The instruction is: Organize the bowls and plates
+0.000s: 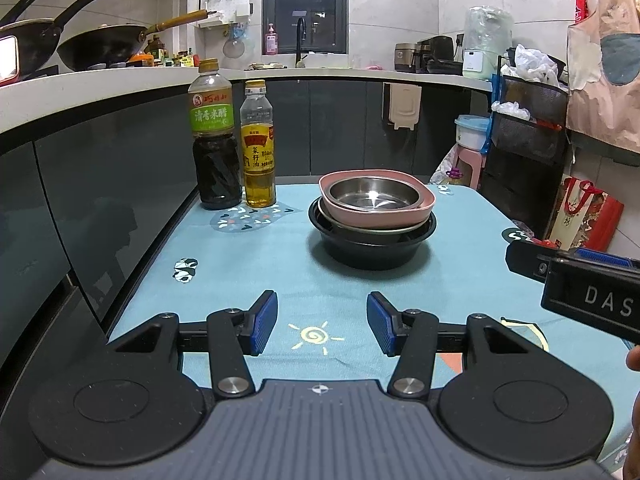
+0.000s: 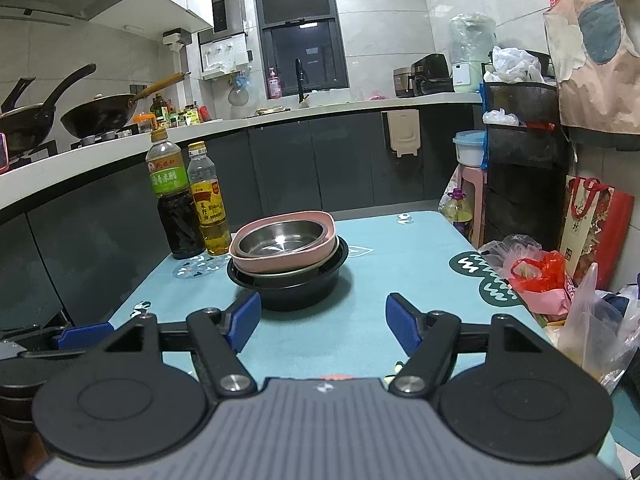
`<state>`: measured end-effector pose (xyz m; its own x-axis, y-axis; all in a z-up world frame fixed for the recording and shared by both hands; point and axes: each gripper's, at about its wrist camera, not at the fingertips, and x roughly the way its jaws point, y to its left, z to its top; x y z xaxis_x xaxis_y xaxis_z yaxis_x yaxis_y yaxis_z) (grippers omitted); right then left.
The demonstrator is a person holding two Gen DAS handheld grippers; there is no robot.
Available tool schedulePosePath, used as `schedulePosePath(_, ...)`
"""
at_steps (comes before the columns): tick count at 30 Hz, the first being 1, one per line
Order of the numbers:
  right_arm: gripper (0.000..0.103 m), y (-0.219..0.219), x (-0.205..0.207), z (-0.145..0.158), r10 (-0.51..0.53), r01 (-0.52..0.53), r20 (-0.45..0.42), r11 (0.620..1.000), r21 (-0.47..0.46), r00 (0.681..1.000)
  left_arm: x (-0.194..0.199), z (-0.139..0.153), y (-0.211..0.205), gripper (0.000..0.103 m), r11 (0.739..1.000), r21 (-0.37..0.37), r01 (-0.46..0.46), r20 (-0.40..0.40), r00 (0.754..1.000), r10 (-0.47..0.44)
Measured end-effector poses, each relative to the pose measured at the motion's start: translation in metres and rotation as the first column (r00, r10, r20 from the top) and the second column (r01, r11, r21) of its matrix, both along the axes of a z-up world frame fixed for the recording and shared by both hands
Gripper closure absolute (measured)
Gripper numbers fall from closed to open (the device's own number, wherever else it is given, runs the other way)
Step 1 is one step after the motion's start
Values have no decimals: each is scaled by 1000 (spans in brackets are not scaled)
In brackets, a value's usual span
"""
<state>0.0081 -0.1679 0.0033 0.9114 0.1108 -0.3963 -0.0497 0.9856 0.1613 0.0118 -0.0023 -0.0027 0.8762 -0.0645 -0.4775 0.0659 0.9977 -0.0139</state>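
At the far left of the desk (image 1: 224, 276), covered by a teal patterned cloth, stand two bottles touching side by side: a dark vinegar bottle (image 1: 214, 140) with a green label, and just to its right a smaller oil bottle (image 1: 259, 148) of yellow liquid.

Right of the bottles, toward the far middle of the desk, sits the stack of dishes. A black bowl (image 1: 372, 246) is at the bottom, a thin pale plate rim (image 1: 404, 230) shows above it, a pink squarish bowl (image 1: 420, 210) rests on that, and a steel bowl (image 1: 372, 196) nests inside the pink one. In the right wrist view the same stack lies left of centre, with the pink bowl (image 2: 280, 258) sitting a little askew on the black bowl (image 2: 296, 294).

The left gripper (image 1: 322, 326) hovers over the near part of the desk, its jaws spread wide with only the cloth between the blue pads (image 1: 264, 322); it grasps nothing and touches nothing, well short of the stack.

The right gripper (image 2: 322, 324) is to its right, its body showing at the right edge of the left wrist view. Its jaws are likewise released and wide apart, empty. Its left pad (image 2: 244, 320) overlaps the near edge of the black bowl in the picture, though contact cannot be told.
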Motion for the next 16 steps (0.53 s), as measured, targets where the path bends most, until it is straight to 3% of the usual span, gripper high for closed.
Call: schedulePosePath(16, 70, 1, -3, -2, 17, -17, 10, 1000, -13, 1000, -3, -1, -1, 56, 1000, -1, -6, 2, 1000, 6)
